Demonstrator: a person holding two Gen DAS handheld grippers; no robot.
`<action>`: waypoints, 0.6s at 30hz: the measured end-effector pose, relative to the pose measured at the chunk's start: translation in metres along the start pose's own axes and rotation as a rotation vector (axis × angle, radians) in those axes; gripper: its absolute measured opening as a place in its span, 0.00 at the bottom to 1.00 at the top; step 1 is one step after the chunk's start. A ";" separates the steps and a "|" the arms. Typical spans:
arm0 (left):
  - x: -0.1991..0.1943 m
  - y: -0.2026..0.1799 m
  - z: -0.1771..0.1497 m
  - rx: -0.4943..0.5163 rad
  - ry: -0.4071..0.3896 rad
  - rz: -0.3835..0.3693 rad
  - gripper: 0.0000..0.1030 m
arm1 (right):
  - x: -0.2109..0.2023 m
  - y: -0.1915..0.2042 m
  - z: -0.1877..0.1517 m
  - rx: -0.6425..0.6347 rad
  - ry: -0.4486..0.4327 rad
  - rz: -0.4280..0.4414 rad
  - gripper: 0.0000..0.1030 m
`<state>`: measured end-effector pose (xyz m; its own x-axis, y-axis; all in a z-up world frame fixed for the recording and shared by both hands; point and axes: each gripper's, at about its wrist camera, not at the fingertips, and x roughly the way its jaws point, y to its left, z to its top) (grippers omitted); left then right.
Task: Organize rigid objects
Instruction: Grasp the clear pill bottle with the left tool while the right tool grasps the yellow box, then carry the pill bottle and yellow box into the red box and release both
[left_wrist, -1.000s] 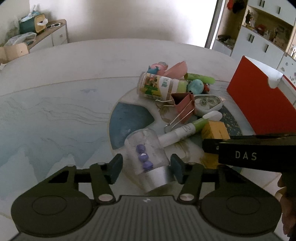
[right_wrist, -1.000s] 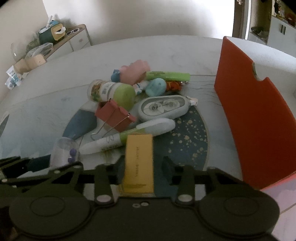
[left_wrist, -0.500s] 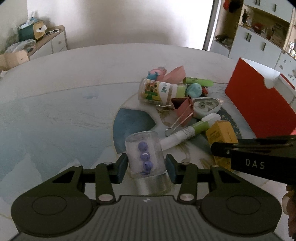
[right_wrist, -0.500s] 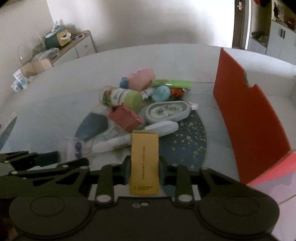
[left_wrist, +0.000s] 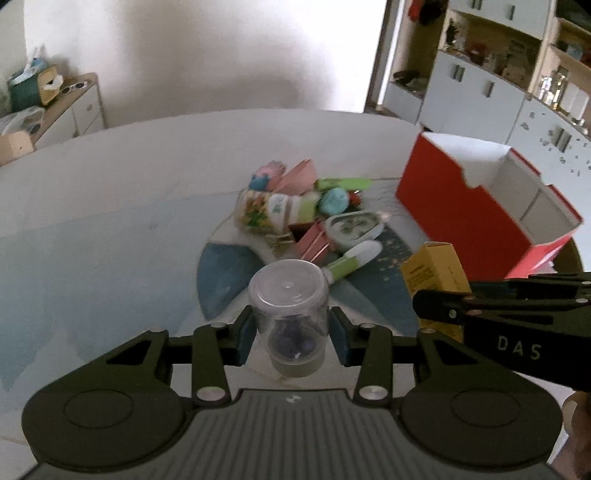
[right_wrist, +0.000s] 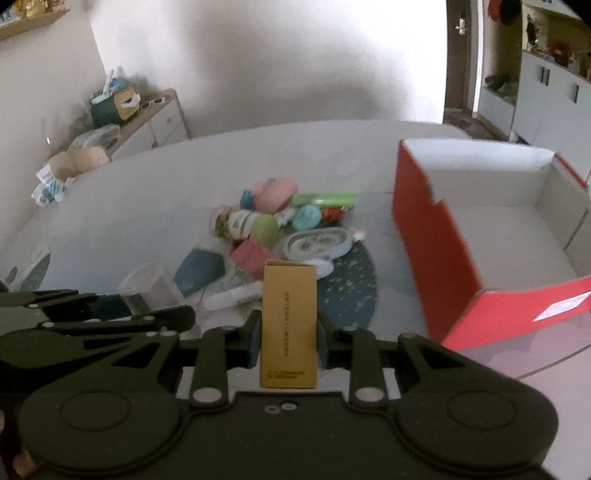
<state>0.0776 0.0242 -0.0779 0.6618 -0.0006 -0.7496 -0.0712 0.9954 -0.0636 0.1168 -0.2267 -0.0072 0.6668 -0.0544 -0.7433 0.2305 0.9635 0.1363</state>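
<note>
Pile of small items (left_wrist: 306, 206) sat mid-frame on table (left_wrist: 110, 206), over round mat (left_wrist: 229, 273). Open box (left_wrist: 480, 210) stood at right of pile, apart from it. Jar (left_wrist: 290, 317) sat lower centre of left view, between left gripper (left_wrist: 291, 338) pads. Carton (right_wrist: 289, 325) sat lower centre of right view, between right gripper (right_wrist: 286, 343) pads. Sideboard (left_wrist: 70, 107) stood upper left, behind table.
</note>
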 end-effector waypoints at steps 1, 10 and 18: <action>-0.003 -0.002 0.002 0.005 -0.003 -0.006 0.41 | -0.004 -0.001 0.002 -0.002 -0.008 -0.007 0.28; -0.030 -0.035 0.033 0.085 -0.035 -0.106 0.41 | -0.040 -0.031 0.021 0.023 -0.070 -0.061 0.28; -0.037 -0.084 0.068 0.158 -0.059 -0.172 0.41 | -0.056 -0.077 0.035 0.058 -0.106 -0.105 0.28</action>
<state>0.1100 -0.0527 0.0002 0.6970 -0.1701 -0.6966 0.1608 0.9838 -0.0794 0.0872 -0.3068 0.0469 0.7068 -0.1847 -0.6829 0.3415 0.9345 0.1007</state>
